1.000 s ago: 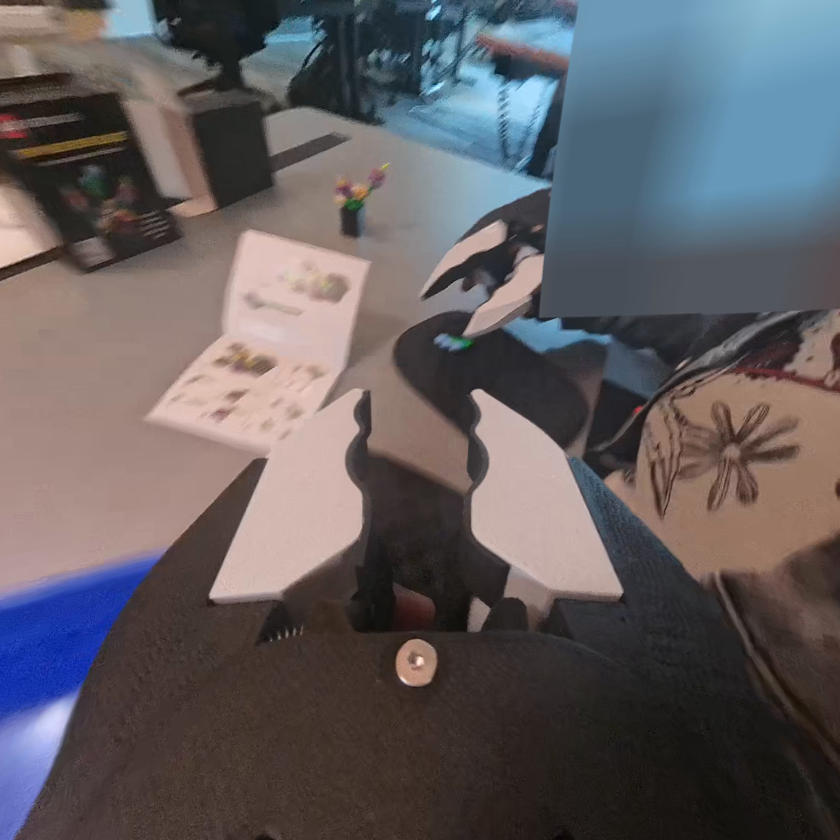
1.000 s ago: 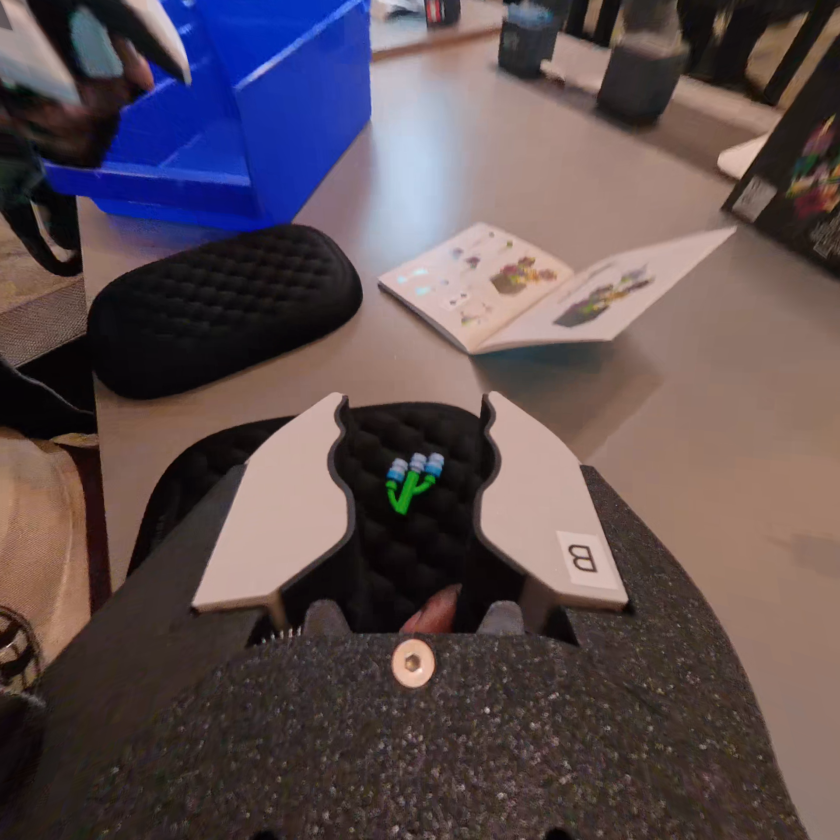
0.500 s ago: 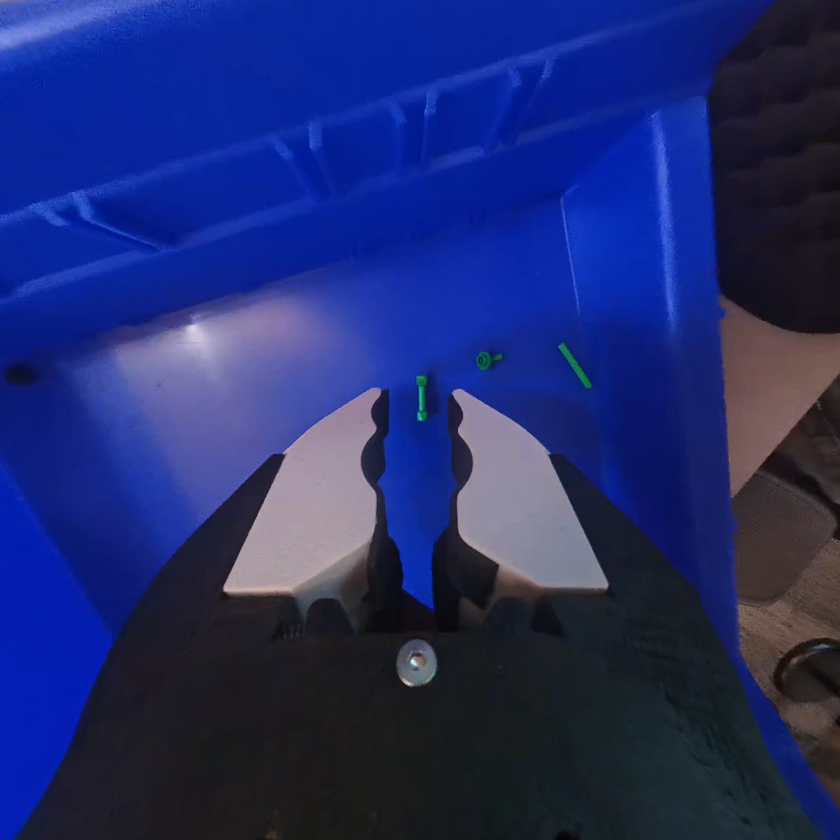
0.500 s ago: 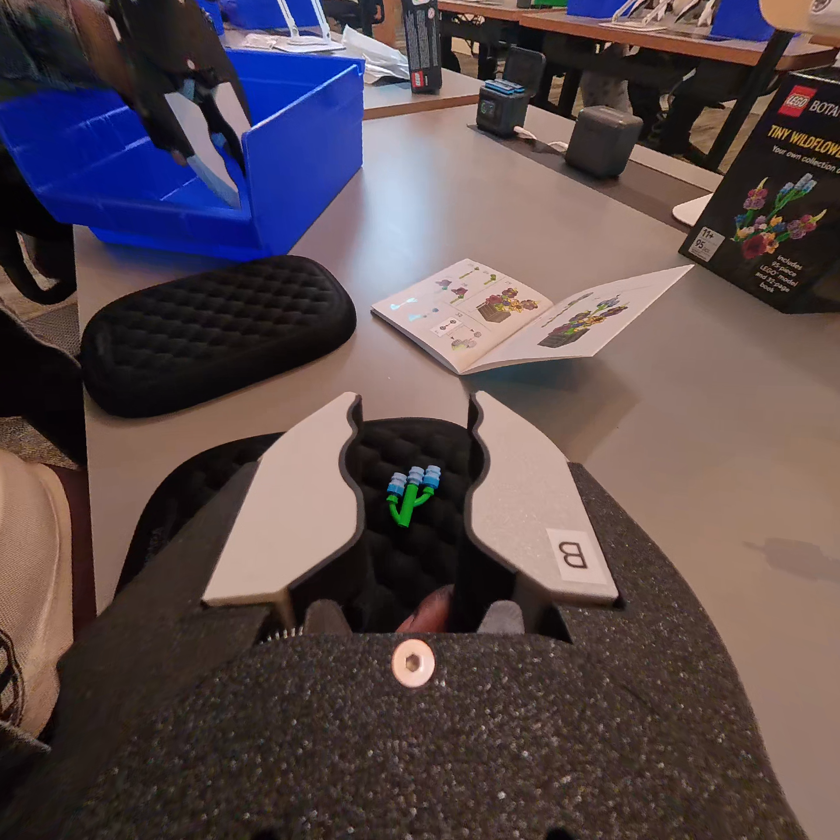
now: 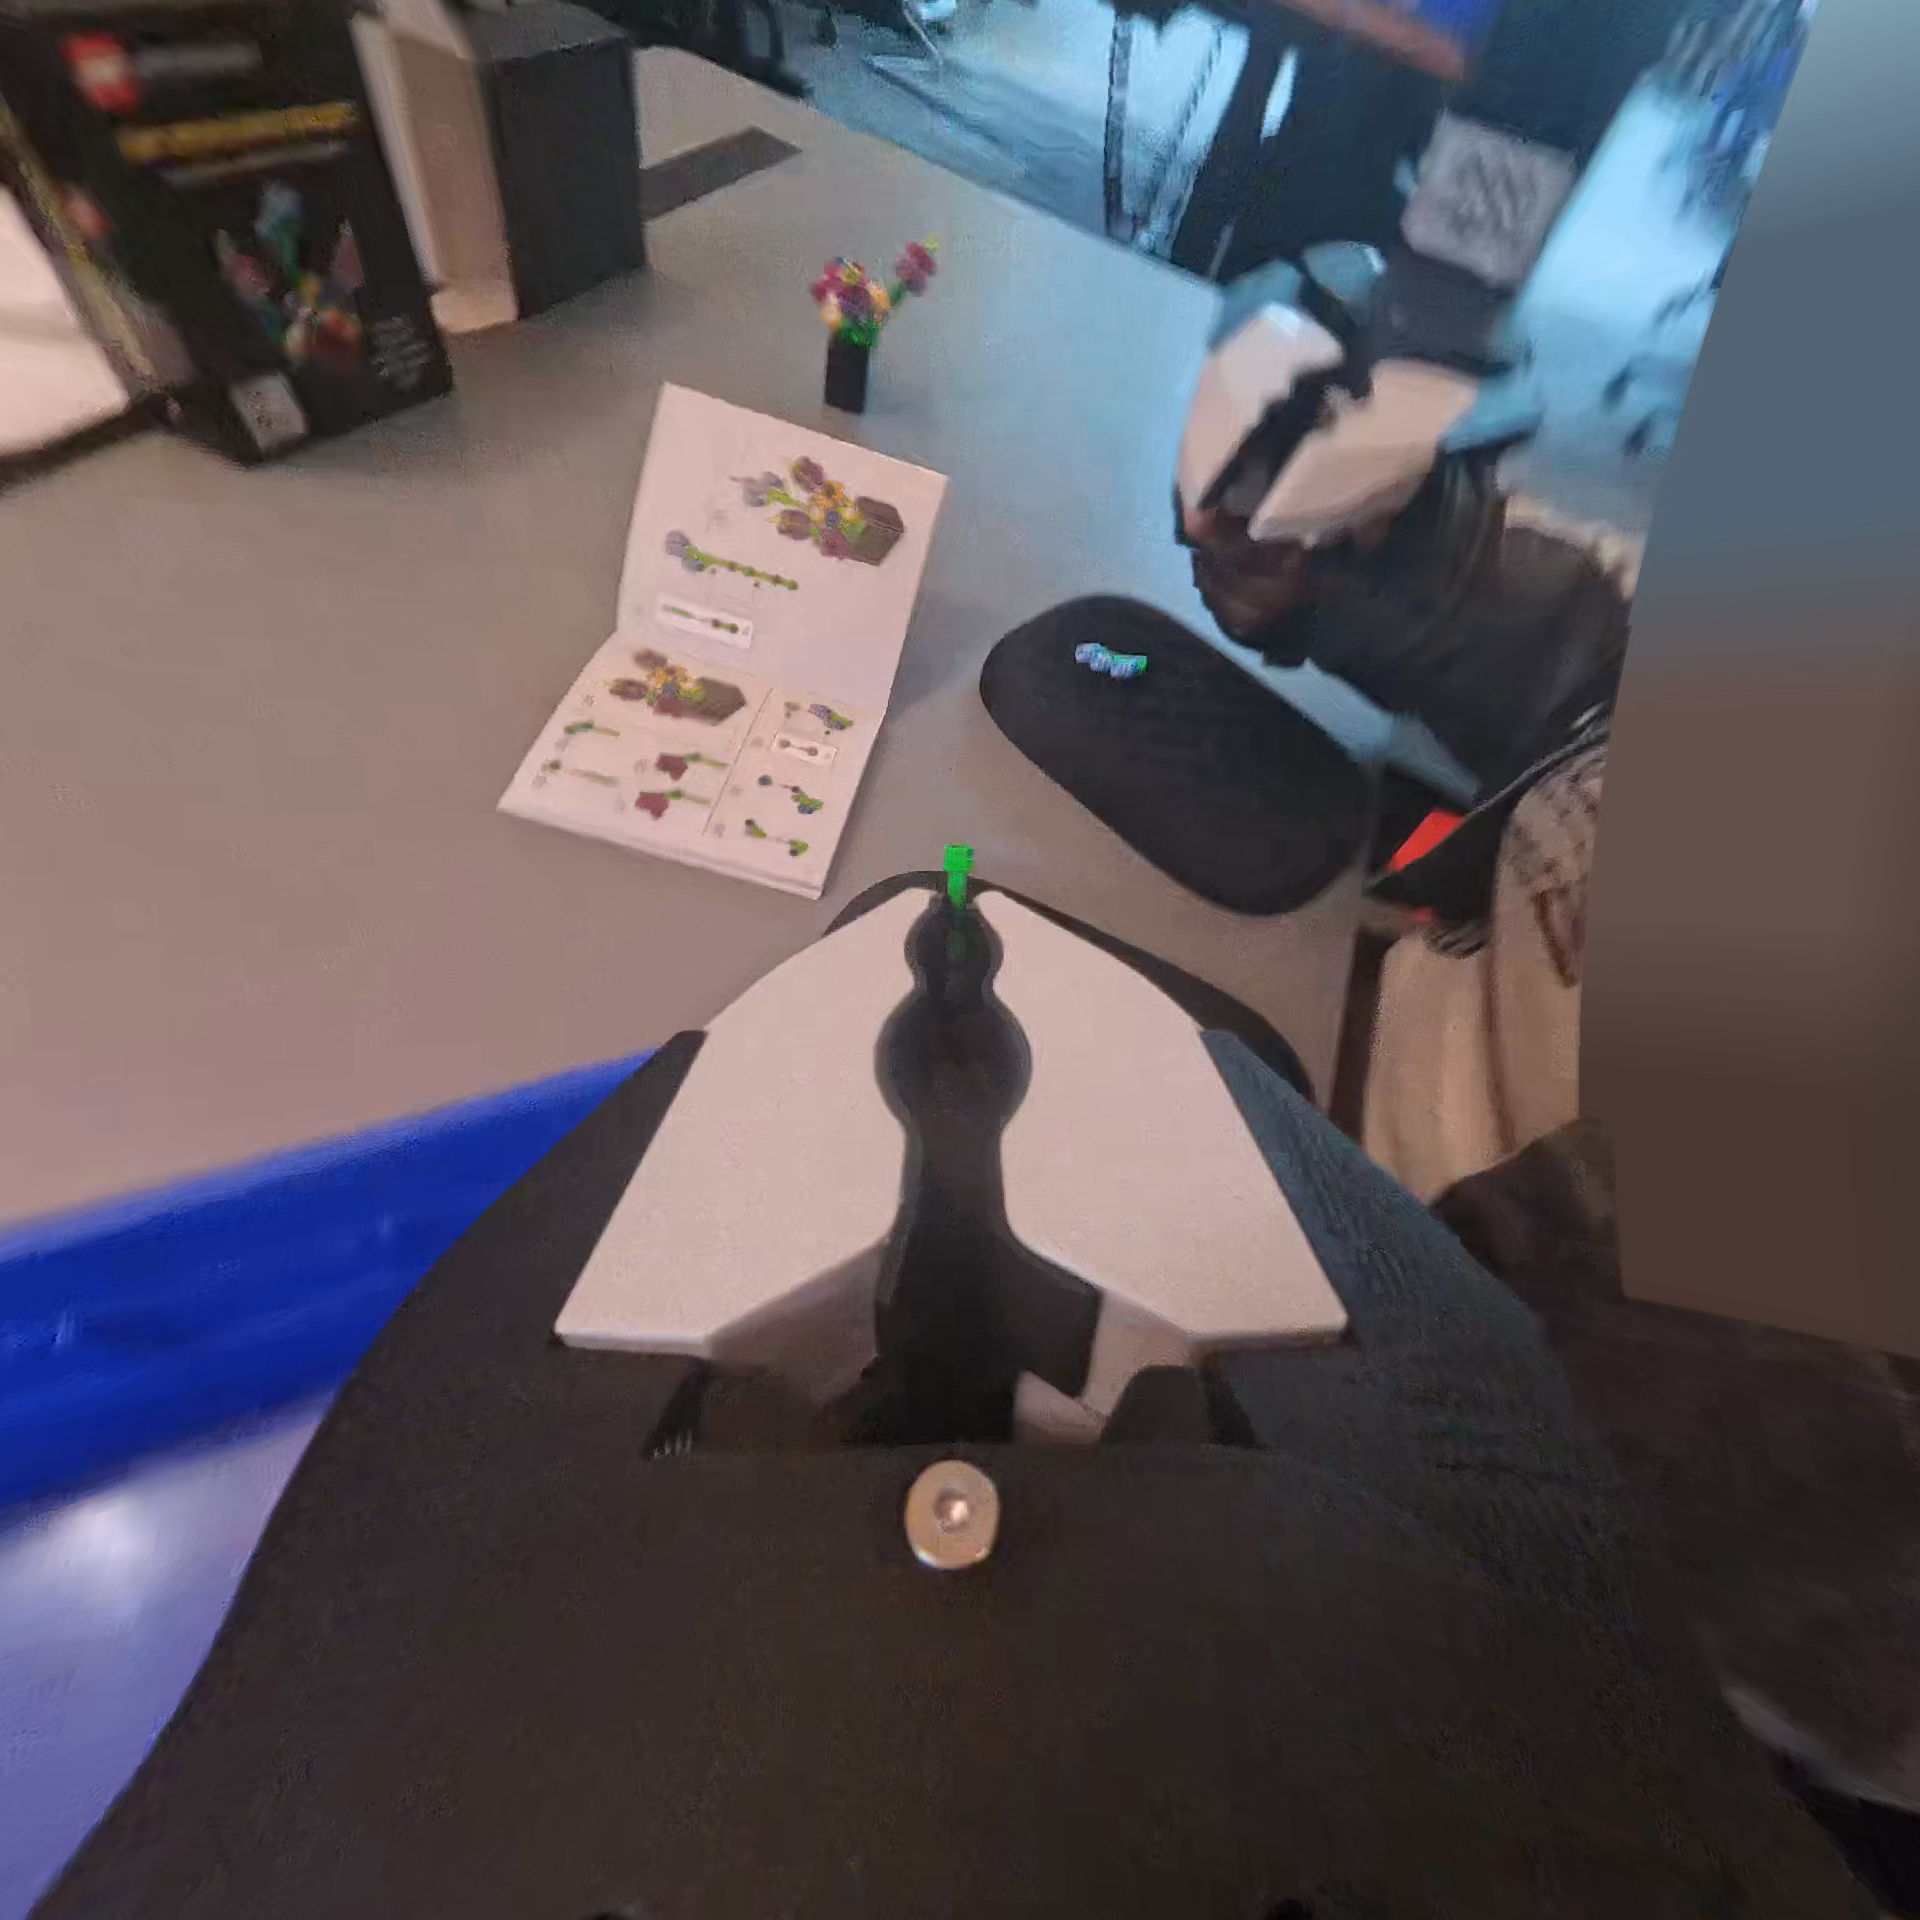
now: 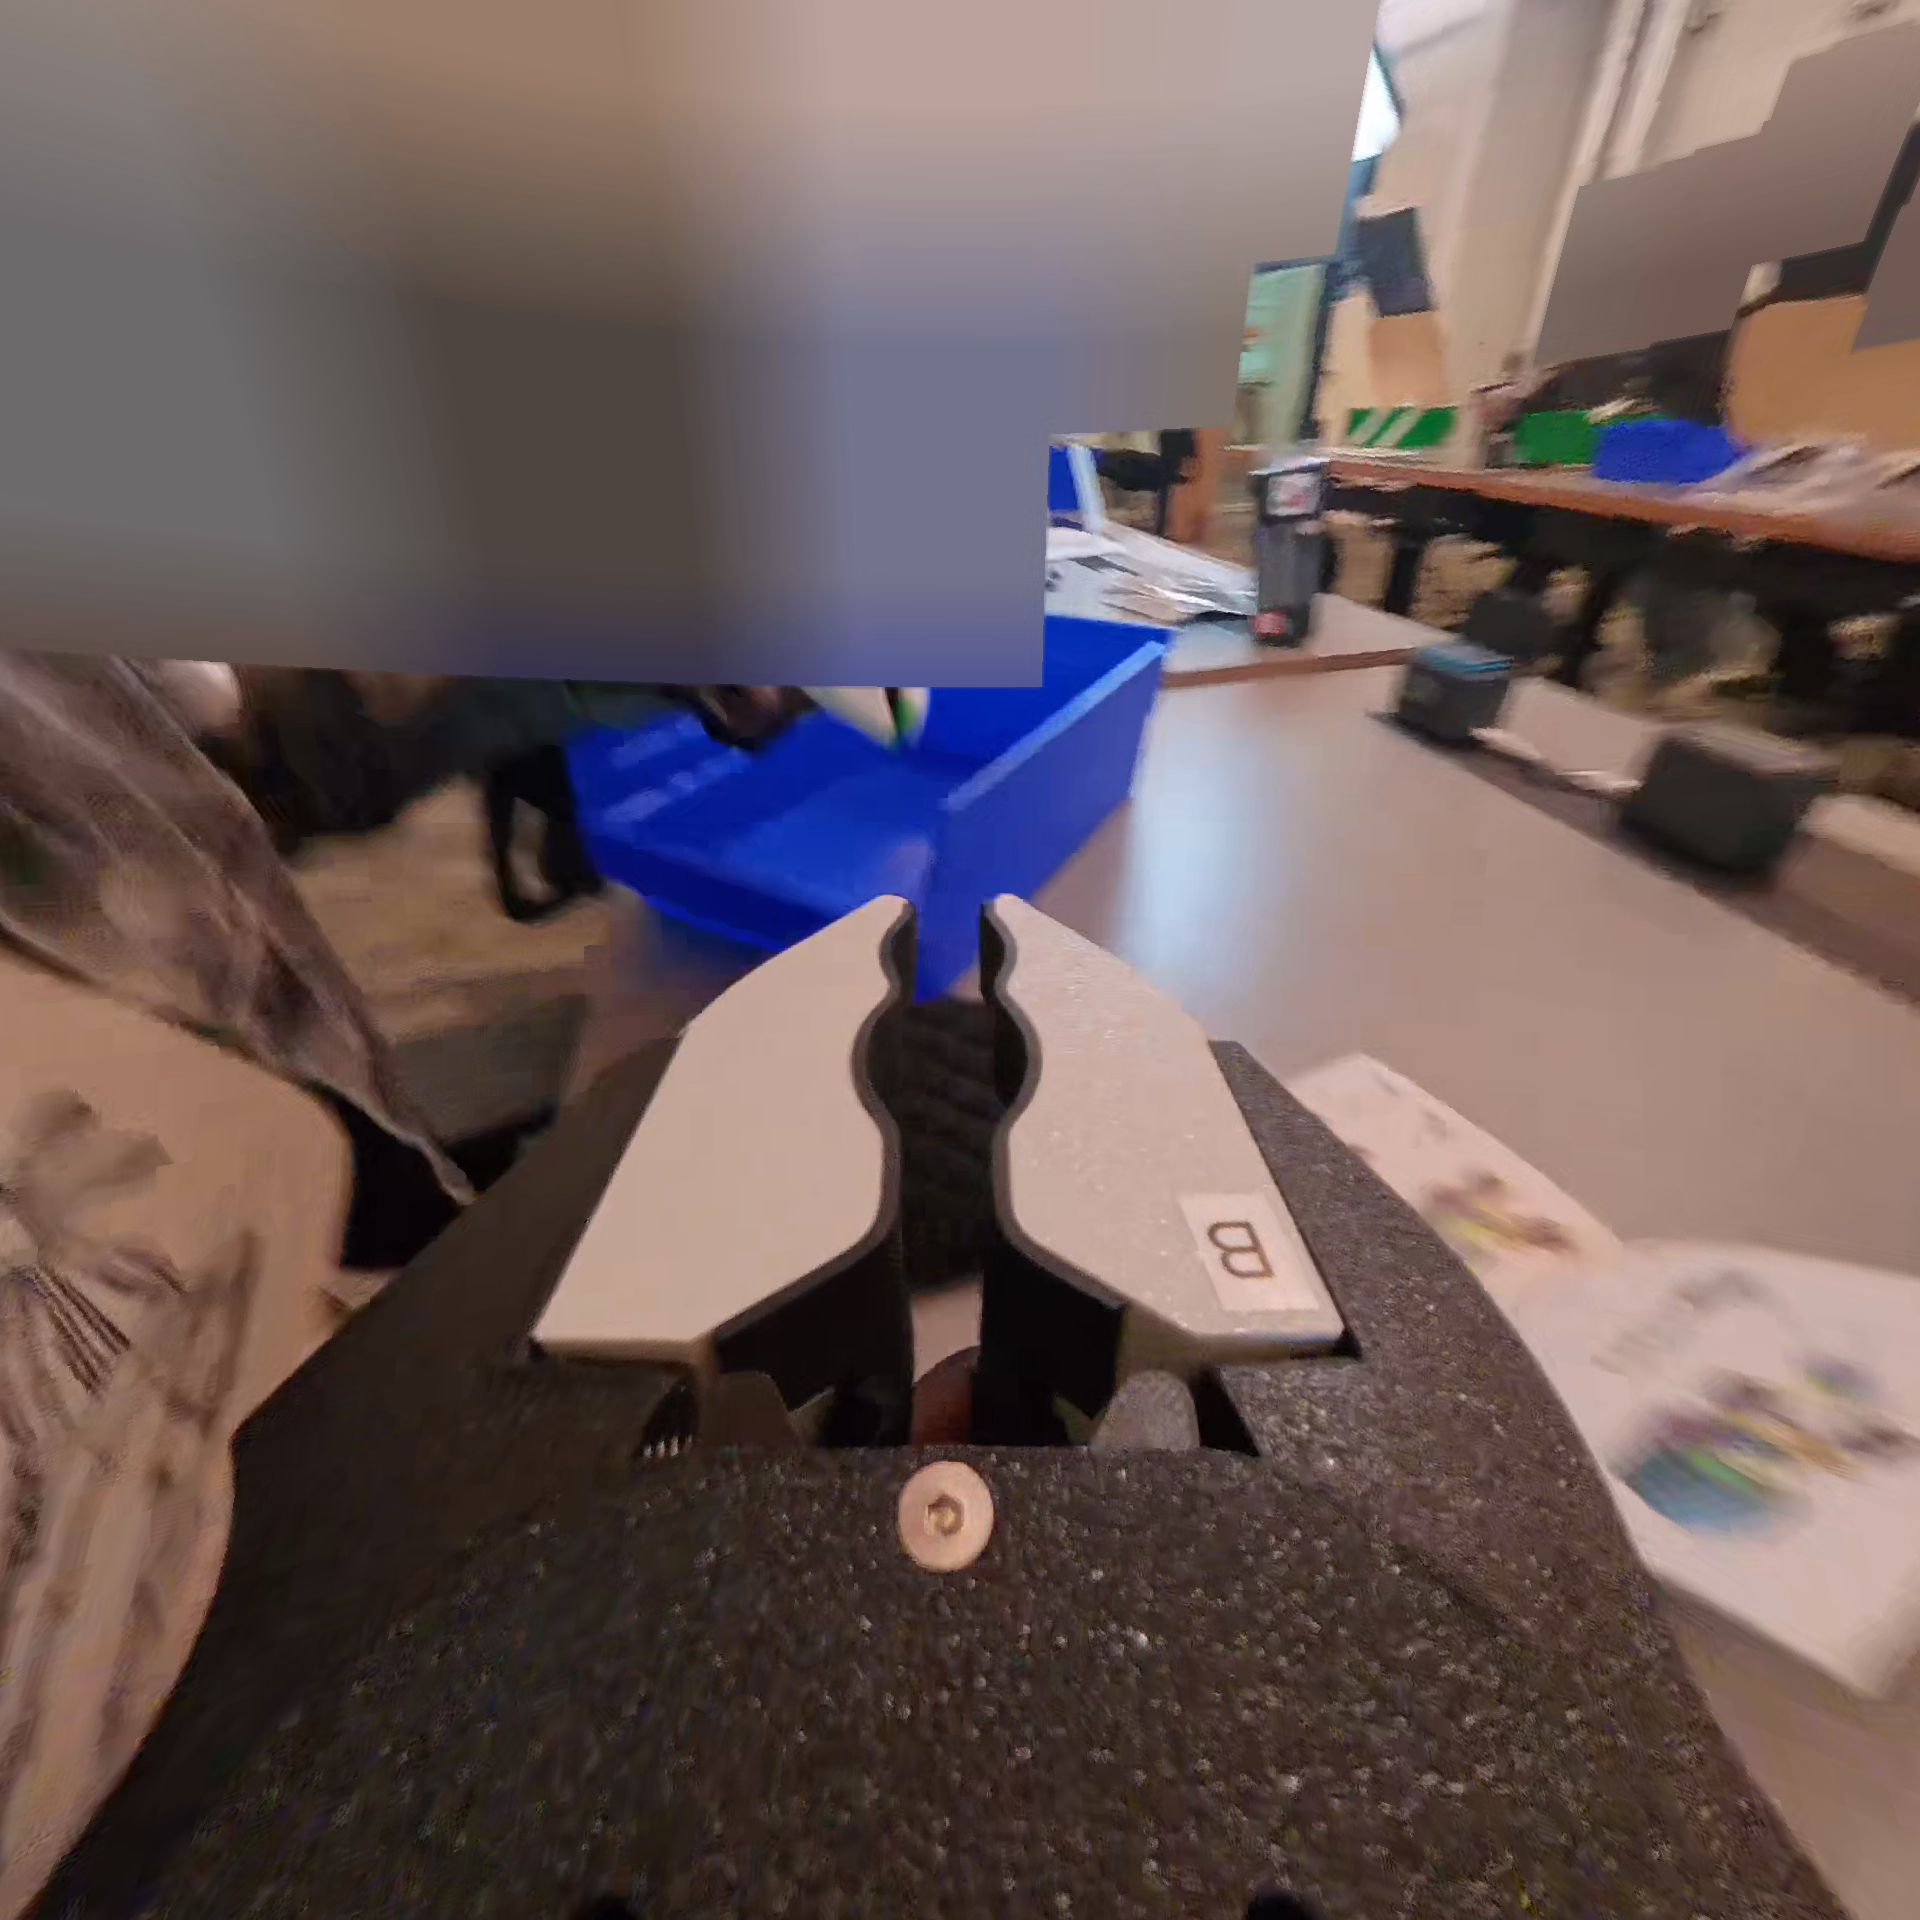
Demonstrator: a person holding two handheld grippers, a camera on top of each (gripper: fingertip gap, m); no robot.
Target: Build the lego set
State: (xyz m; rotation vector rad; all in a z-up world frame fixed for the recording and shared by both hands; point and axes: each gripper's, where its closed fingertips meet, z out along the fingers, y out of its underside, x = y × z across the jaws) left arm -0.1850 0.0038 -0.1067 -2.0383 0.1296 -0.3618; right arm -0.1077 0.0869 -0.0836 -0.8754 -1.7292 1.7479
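My left gripper [image 5: 956, 902] is shut on a small green lego piece [image 5: 957, 868] that sticks out past the fingertips, above the near black pad [image 5: 1226, 997]. A green stem with blue buds [image 5: 1112, 661] lies on a second black pad [image 5: 1174, 748]. My right gripper [image 6: 948, 916] is empty, its jaws a narrow gap apart, raised and pointing at the blue bin [image 6: 1039, 821]. It also shows in the left wrist view [image 5: 1288, 457], above the far pad. The left gripper shows far off in the right wrist view [image 6: 883, 717], over the bin.
An open instruction booklet [image 5: 748, 644] lies on the grey table [image 5: 260, 727]; it also shows in the right wrist view [image 6: 1662, 1403]. A built flower bouquet in a black pot [image 5: 857, 312] and the black set box [image 5: 239, 239] stand behind it. The blue bin's edge [image 5: 208, 1299] is at lower left.
My left gripper dipped into the blue bin, shut on a green piece and came back out over the table. My right gripper lifted off the pad, turned toward the bin and narrowed its jaws.
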